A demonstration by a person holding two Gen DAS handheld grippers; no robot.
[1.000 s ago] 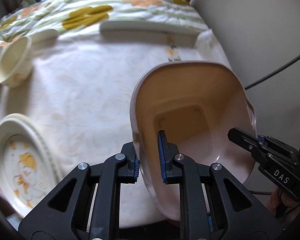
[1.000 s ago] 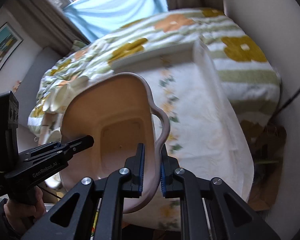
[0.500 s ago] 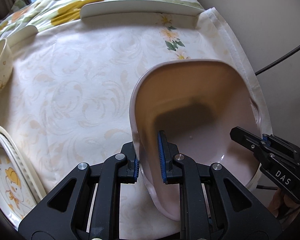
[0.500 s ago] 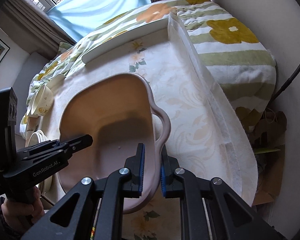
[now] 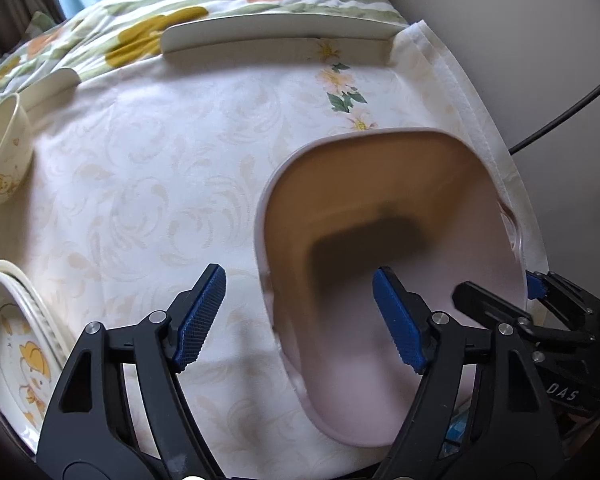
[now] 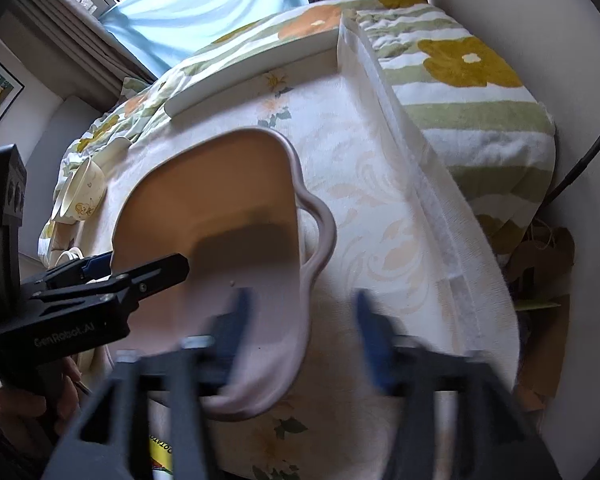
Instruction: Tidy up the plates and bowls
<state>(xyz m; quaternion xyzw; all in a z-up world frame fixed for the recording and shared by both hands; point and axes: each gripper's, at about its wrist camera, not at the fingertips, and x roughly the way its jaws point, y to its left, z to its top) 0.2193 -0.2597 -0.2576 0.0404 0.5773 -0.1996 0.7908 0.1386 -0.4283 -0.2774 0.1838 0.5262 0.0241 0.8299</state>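
Opening tools (image 5: 298,316) (image 6: 300,332) astride pink dish (image 5: 400,208) rims, pads clear

The dish (image 5: 400,240) between my grippers is pale pink, shading to tan inside. Under it my tablecloth (image 5: 160,200) is cream with faint beige scrolls and small flowers. At the left edge of the frame, my cream bowl (image 5: 4,160) and plate (image 5: 16,352) carry yellow cartoon animals. The blanket (image 6: 460,80) at upper right is white with green stripes and mustard and orange flowers. My black grippers have blue pads (image 5: 202,320).

Soft window daylight, fisheye-bent edges, motion-blurred fingers (image 6: 236,322) in right view.
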